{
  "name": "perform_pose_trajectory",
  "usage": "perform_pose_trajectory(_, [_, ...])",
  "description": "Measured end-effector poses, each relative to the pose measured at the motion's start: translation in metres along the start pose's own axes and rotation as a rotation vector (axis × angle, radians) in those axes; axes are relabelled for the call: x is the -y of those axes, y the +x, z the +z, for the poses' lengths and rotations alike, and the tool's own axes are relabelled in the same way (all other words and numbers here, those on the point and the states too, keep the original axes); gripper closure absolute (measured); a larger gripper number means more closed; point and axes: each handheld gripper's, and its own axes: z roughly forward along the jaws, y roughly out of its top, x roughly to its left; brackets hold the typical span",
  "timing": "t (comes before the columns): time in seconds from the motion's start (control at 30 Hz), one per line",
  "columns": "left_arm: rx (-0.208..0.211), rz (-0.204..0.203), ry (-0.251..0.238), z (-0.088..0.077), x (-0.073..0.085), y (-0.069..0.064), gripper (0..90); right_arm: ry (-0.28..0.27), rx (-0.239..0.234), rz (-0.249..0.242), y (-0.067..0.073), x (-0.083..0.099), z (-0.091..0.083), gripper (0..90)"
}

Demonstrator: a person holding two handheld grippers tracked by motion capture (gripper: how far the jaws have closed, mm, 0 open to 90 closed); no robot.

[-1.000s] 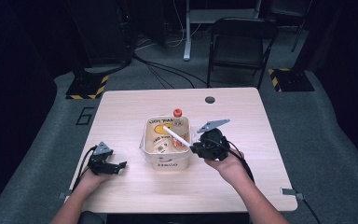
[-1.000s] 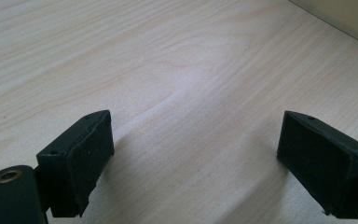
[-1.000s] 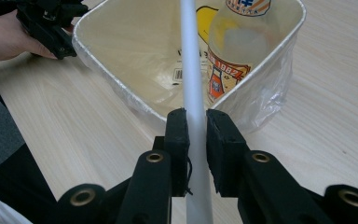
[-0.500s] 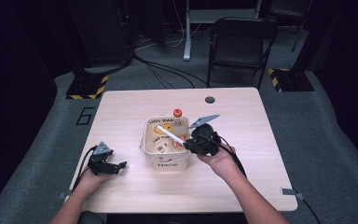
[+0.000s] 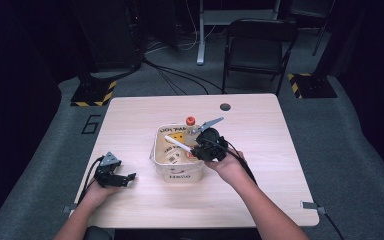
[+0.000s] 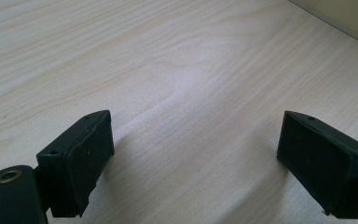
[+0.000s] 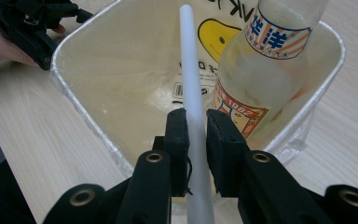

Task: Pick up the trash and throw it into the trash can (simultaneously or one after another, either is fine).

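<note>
A cream square bin (image 5: 179, 173) with a smiley print stands mid-table. Inside it leans a clear bottle (image 7: 265, 60) with an orange-and-blue label; its red cap (image 5: 190, 121) shows at the bin's far side. My right gripper (image 5: 197, 150) hovers over the bin's right rim, shut on a white plastic tube (image 5: 176, 144) that points left across the opening. In the right gripper view the tube (image 7: 190, 79) runs up between the jaws of the right gripper (image 7: 196, 122), over the bin's inside wall (image 7: 121, 93). My left gripper (image 5: 124, 178) rests open on the table left of the bin; nothing lies between the jaws of the left gripper (image 6: 193, 144).
A small round hole (image 5: 225, 106) marks the table's far side. A black folding chair (image 5: 257, 45) stands beyond the table, with cables on the floor. A bin corner (image 6: 345, 18) shows at the top right of the left gripper view.
My right gripper has moved left with the white tube, from beside the bin to over its right rim. The left gripper has stayed put.
</note>
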Motion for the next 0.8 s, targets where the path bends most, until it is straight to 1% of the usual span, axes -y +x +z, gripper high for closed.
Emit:
perform_pose_trajectory(0.1, [0.000, 0.000, 0.000, 0.000, 0.000, 0.000, 10.5, 0.021, 0.000, -0.005, -0.002, -0.004, 0.005, 77.9])
perform_pose_trajectory(0.3, [0.001, -0.002, 0.000, 0.000, 0.000, 0.000, 10.5, 0.036, -0.013, -0.006, -0.004, -0.009, 0.013, 76.3])
perform_pose_trajectory(0.37, [0.000, -0.001, 0.000, 0.000, 0.000, 0.000, 10.5, 0.039, -0.006, -0.008, -0.005, -0.009, 0.016, 74.3])
perform_pose_trajectory(0.43, [0.000, 0.000, 0.000, 0.000, 0.000, 0.000, 10.5, 0.040, -0.008, -0.012, -0.006, -0.010, 0.018, 68.1])
perform_pose_trajectory(0.53, [0.000, 0.000, 0.000, 0.000, 0.000, 0.000, 10.5, 0.014, -0.011, -0.016, -0.007, -0.009, 0.015, 61.1])
perform_pose_trajectory(0.57, [0.000, 0.000, 0.000, 0.000, 0.000, 0.000, 10.5, 0.000, -0.006, -0.016, -0.007, -0.008, 0.012, 60.2])
perform_pose_trajectory(0.63, [0.000, 0.000, 0.000, 0.000, 0.000, 0.000, 10.5, -0.022, -0.011, -0.019, -0.008, -0.006, 0.005, 58.5])
perform_pose_trajectory(0.7, [0.000, -0.001, 0.000, 0.000, 0.000, 0.000, 10.5, -0.039, -0.002, -0.021, -0.010, -0.003, 0.000, 57.0])
perform_pose_trajectory(0.8, [0.000, -0.001, 0.000, 0.000, 0.000, 0.000, 10.5, -0.066, 0.017, -0.013, -0.017, 0.003, -0.008, 55.0])
